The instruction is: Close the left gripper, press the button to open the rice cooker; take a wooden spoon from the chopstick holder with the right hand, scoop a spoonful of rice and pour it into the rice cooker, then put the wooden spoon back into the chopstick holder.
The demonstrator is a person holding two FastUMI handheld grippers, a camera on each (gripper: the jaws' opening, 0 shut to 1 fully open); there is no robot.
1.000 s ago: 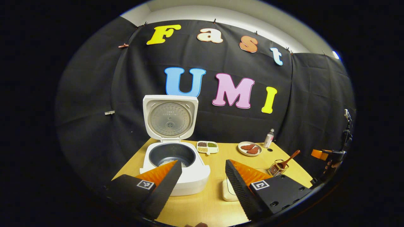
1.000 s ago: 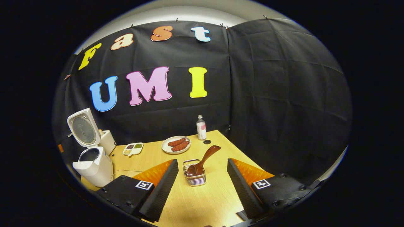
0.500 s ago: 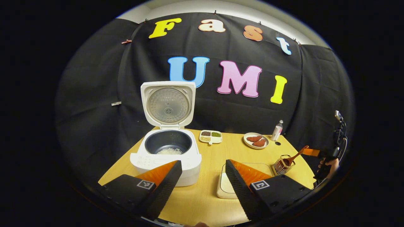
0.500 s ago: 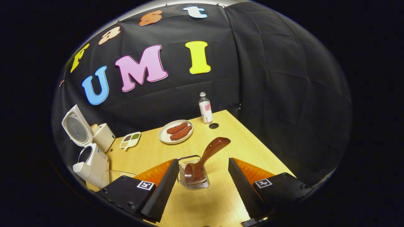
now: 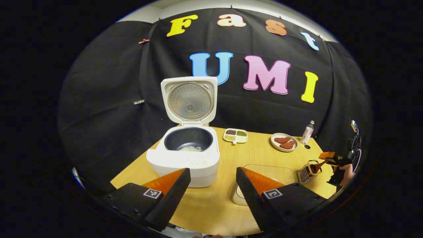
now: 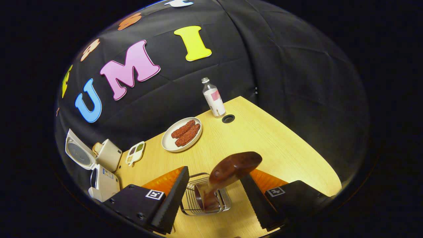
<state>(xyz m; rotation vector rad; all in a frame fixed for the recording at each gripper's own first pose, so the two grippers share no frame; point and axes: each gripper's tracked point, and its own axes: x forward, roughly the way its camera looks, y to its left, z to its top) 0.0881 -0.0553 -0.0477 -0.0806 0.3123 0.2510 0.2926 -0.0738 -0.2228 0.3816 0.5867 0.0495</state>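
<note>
- The left hand-held gripper [image 5: 211, 195] is showing two wedge-shaped fingers with ridged, saw-toothed inner faces, set on boxy black housings.
- Each housing is carrying a small square black-and-white marker tag on top and round screw heads along its lower edge.
- The right hand-held gripper [image 6: 214, 198] is showing the same build: ridged fingers, black housings, one marker tag each, screws near the edges.
- A person's hand [image 5: 345, 170] is showing at the left gripper view's edge, wrapped around a black handle.

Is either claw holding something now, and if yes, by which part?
Nothing is held. The right claw is open around the spoon handle in the holder, not pressing it. The left claw is open over the table.
</note>
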